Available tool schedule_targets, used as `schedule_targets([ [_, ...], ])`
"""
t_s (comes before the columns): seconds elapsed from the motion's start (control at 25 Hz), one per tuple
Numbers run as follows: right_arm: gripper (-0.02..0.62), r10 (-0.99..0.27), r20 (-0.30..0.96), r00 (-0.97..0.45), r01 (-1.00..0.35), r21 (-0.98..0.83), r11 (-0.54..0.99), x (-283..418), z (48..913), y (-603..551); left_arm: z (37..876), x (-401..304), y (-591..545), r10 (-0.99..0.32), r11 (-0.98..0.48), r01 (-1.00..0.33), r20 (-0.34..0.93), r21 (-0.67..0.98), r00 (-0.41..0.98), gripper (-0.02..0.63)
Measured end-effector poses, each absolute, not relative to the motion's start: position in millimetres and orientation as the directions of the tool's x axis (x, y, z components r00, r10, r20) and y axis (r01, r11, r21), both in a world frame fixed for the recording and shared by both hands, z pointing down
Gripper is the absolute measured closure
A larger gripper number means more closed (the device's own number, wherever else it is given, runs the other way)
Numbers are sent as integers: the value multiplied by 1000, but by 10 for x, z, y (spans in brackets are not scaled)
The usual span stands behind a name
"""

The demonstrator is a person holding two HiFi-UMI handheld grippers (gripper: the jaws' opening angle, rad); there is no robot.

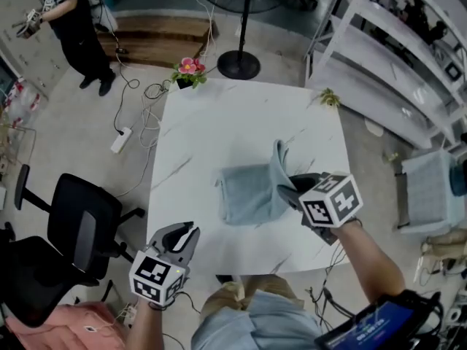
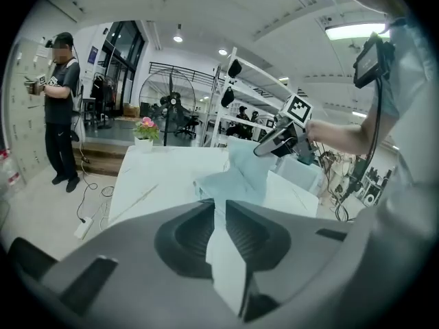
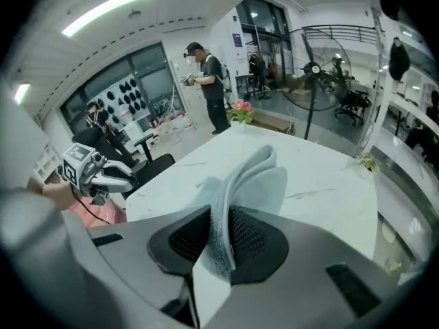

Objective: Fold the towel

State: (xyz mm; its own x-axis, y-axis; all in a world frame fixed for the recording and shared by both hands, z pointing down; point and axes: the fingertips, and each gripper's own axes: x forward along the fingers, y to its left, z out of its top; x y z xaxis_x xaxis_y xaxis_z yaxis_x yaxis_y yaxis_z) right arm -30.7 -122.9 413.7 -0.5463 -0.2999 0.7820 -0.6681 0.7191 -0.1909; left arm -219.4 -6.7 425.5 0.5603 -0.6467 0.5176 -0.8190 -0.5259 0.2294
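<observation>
From my remote station I saw the towel point(image 1: 248, 192), pale blue-grey, lying on the white marble table point(image 1: 219, 115), a little toward 4 o'clock from the table's middle. Most of it was flat on the top, but its edge at the 3 o'clock side was lifted and stood up as a curved flap. The right gripper point(image 1: 290, 187) was clamped on this raised edge: in the right gripper view the cloth ran between the two dark pads, both pads pressed on it, and the doubled fabric came out above them. The left gripper point(image 1: 184, 237) was at about 7 o'clock, just outside the near edge of the table and well apart from the towel. Its jaws stood only a little apart, and in the left gripper view nothing was between them; through the narrow gap I could see only the table top and the towel farther away. At the table's 11 o'clock corner stood a small pot of pink flowers point(image 1: 190, 70), and a small sprig-like thing point(image 1: 328, 97), too small for me to make out, lay near the 1 o'clock corner. Beyond the table, at 12 o'clock, was the round foot of a standing fan point(image 1: 238, 65). A black office chair point(image 1: 80, 228) stood on the floor at 8 o'clock, a person in dark clothes point(image 1: 76, 20) stood at 10 o'clock, and white shelves point(image 1: 394, 57) were at 2 o'clock.
</observation>
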Motion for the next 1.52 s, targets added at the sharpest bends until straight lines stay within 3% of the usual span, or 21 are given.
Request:
schedule_targets([
  [0.44, 511, -163, 844, -511, -545, -171, 821, -1303, 4749, -1069, 4419, -2673, 354, -696, -399, -878, 537, 264, 477, 552],
  [0.88, 502, -117, 904, -411, -454, -92, 886, -1584, 5376, -973, 4575, -2812, 461, -713, -322, -896, 544, 305, 442, 552],
  [1.04, 404, -55, 862, -503, -390, -170, 905, -1721, 5062, -822, 4542, -2775, 432, -707, -337, -893, 546, 300, 450, 552],
  [1.24, 400, -84, 716, -693, -329, -211, 920, -1700, 4301, -704, 4432, -2649, 235, -690, -386, -872, 534, 301, 489, 552],
  [1.36, 425, -173, 671, -721, -399, -197, 896, -1336, 4135, -788, 4379, -2489, 74, -679, -423, -854, 519, 301, 520, 552],
  [1.52, 425, -363, 692, -625, -654, -210, 727, -423, 4384, -1050, 4400, -2233, -103, -635, -497, -817, 519, 292, 572, 552],
])
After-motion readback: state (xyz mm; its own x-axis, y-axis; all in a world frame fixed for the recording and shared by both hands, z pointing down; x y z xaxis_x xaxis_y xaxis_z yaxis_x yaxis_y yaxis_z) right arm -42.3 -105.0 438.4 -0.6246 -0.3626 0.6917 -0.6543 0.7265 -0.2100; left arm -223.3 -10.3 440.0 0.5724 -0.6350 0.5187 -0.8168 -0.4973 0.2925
